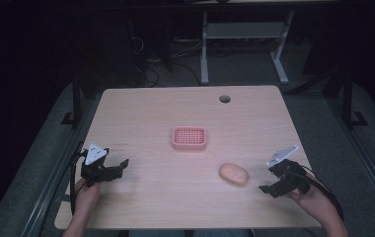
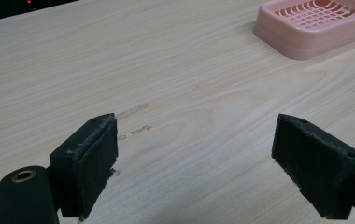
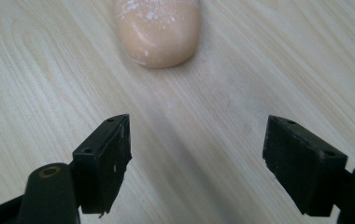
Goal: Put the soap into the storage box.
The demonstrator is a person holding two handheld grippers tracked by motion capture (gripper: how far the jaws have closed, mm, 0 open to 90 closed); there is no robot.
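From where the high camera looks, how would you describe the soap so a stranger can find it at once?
Start at the wooden table and find the pink slotted soap dish near its middle. The soap lies apart from it, nearer the person and toward the right gripper. It is a smooth, solid, peach-coloured oval.

The tabletop [image 1: 141, 113] looks like pale wood-grain laminate, smooth with a soft sheen. The soap [image 3: 157, 30] is a peach bar, waxy and smooth, dusted with whitish specks on top. The soap dish [image 2: 313, 25] looks like pink moulded plastic with a grid top, slightly glossy. Each gripper, left [image 2: 194, 163] and right [image 3: 196, 165], has matt black pads with rough, worn edges, and a brass-coloured metal insert near the left-hand jaw's base.
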